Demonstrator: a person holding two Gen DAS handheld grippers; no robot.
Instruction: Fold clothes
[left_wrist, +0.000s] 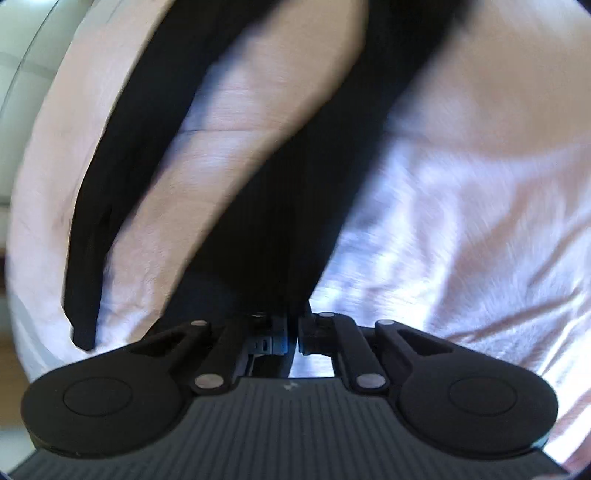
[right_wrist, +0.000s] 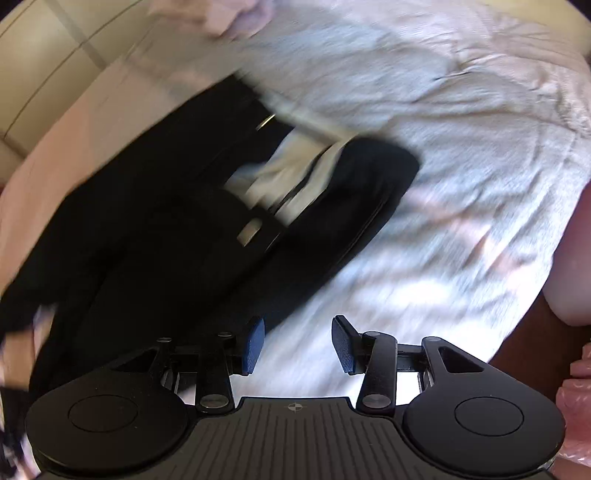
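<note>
The black trousers (right_wrist: 192, 206) lie spread on the wrinkled pale bedsheet (right_wrist: 443, 147), waistband and light inner lining exposed. The left gripper (left_wrist: 293, 334) is clamped on a section of the black fabric, which trails away from its fingers. The right gripper (right_wrist: 297, 343) hovers released, blue pads (right_wrist: 253, 345) apart, just beside the trousers' edge.

Left wrist cam sits right behind its gripper (left_wrist: 293, 332), looking down super close at the black trousers (left_wrist: 280, 206) on the pale bedsheet (left_wrist: 461, 184). Right wrist cam hangs higher, tilted down over the same trousers (right_wrist: 155, 229) and sheet (right_wrist: 443, 147), both blurry.
</note>
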